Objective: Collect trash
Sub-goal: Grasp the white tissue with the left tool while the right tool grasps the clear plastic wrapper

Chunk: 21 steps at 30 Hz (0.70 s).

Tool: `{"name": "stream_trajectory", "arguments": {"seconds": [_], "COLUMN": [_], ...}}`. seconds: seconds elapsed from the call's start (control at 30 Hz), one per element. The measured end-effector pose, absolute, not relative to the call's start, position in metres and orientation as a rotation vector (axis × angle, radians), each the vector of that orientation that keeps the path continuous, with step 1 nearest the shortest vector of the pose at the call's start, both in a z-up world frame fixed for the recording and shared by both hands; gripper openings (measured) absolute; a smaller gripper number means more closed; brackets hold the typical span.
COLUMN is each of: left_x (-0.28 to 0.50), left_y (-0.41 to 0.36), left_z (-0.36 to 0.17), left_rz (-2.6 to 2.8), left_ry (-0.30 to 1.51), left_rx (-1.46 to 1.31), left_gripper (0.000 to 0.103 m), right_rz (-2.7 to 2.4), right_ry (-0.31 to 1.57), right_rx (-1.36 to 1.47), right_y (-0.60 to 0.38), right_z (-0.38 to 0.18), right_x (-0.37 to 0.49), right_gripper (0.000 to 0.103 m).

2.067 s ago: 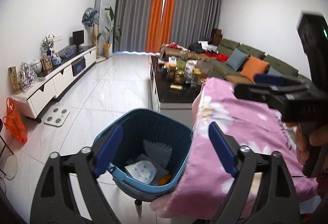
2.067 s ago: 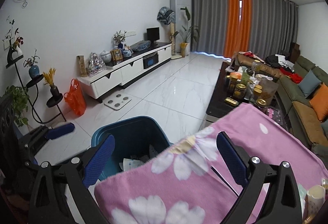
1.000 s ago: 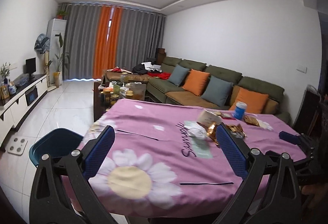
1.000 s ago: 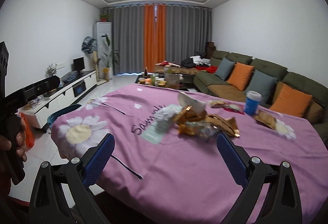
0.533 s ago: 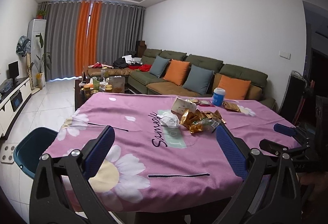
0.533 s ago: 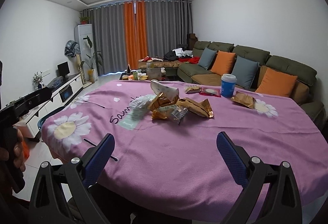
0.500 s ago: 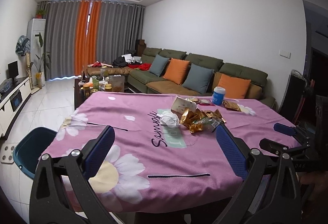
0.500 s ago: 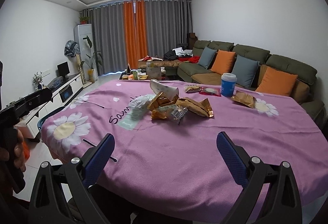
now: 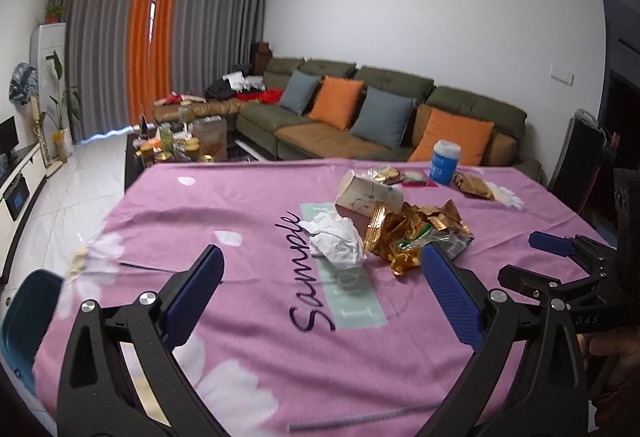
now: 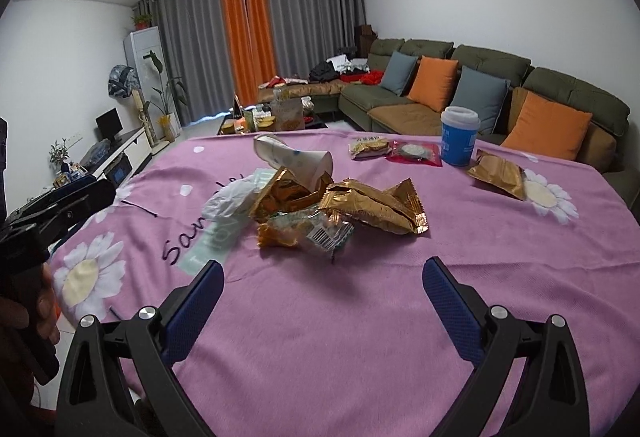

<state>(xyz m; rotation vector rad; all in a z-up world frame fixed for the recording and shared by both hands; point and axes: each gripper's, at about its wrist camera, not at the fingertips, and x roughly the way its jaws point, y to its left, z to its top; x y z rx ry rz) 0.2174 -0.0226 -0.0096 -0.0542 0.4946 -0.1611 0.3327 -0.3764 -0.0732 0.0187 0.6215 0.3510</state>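
Only the left wrist view shows the blue bin [image 9: 20, 329], at the counter's [image 9: 248, 317] near-left corner on the floor. The right wrist view alone shows the gold packet [image 10: 498, 173] beside the blue cup [image 10: 459, 141] plainly.

Both grippers hover level above the pink-clothed counter, pointing at the trash pile [image 10: 320, 205]: crumpled tissue [image 9: 336, 243], tipped paper cup [image 9: 368, 197], gold wrappers [image 9: 416, 233].

Left gripper [image 9: 320, 297]: fingers spread wide, holding nothing. Right gripper [image 10: 322, 297]: likewise spread, empty, short of the pile. A hand [image 10: 28, 321] grips the left handle.
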Motion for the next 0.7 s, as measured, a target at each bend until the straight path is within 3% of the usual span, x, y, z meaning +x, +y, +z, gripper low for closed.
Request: {"name": "stream_trajectory", "arguments": {"seconds": [0.33,0.43,0.6,0.7], "left_x": [0.295,0.315,0.335,0.351], "left_y": [-0.041,-0.045,-0.048,-0.05], "left_z": [-0.042,-0.054,-0.07,-0.08], "left_rz": [-0.211,-0.205,-0.219,-0.244], "left_ry": [0.625,0.68,0.75,0.802], "left_rx": [-0.035,-0.029,-0.036,-0.06], "left_gripper": [0.097,0.086,0.081,0.066], "right_rz": [0.386,0.398,0.419,0.434], "right_ry": [0.73,0.755,0.786,0.799], "right_rx": [0.036,0.051,0.067,0.075], "right_y": [-0.362,-0.36,-0.357,-0.355], "right_z": [-0.09,-0.093,-0.099,-0.102], "right_x": [0.382,0.391,0.402,0.406], "right_gripper": [0.093,0.088,0.081,0.069]}}
